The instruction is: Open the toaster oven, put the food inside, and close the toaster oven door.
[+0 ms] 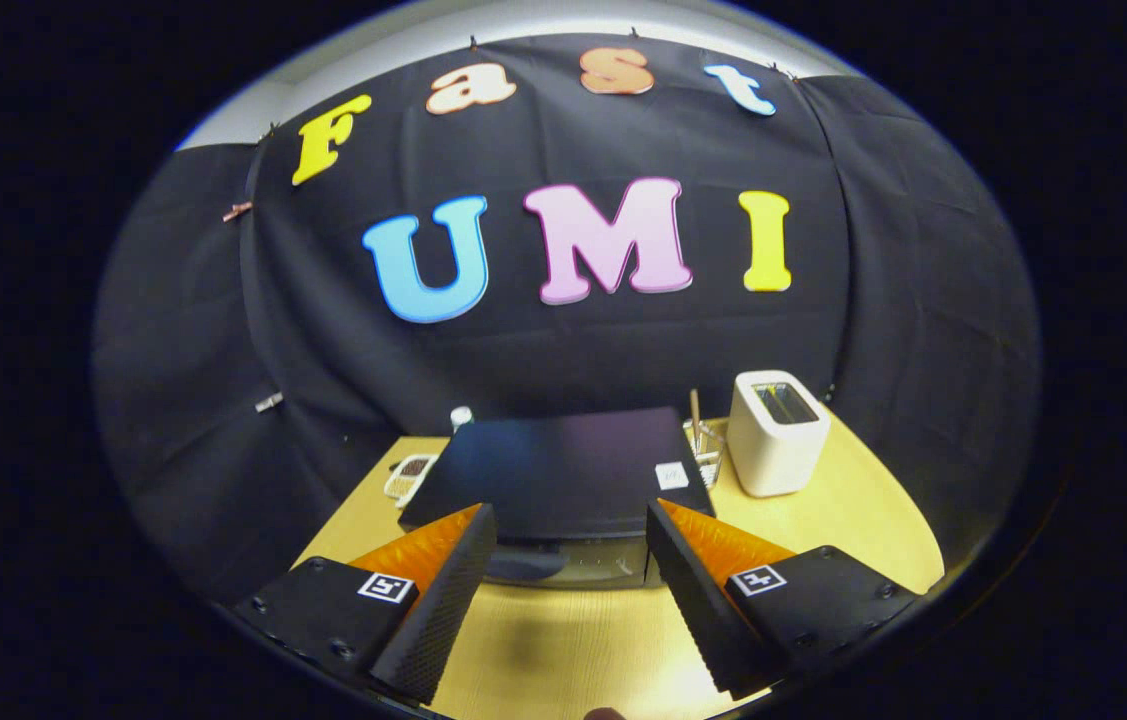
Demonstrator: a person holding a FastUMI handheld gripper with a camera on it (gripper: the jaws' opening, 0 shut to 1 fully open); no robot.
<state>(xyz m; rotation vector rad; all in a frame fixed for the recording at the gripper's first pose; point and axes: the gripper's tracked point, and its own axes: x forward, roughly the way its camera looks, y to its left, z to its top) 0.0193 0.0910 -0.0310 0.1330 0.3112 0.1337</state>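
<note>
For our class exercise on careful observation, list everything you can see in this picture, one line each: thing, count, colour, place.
Black box-shaped toaster oven: one, black, on the table just ahead of the fingers, door closed.
White slot toaster: one, white, on the table right of the toaster oven.
Small wire rack with a wooden stick: one, silver and brown, between the toaster oven and the toaster.
White tray of food: one, white with dark contents, left of the toaster oven.
Small white-capped bottle: one, behind the toaster oven's left corner.
Light wooden table: one, yellow-tan.
Gripper: one, fingers open, holding nothing.
</note>
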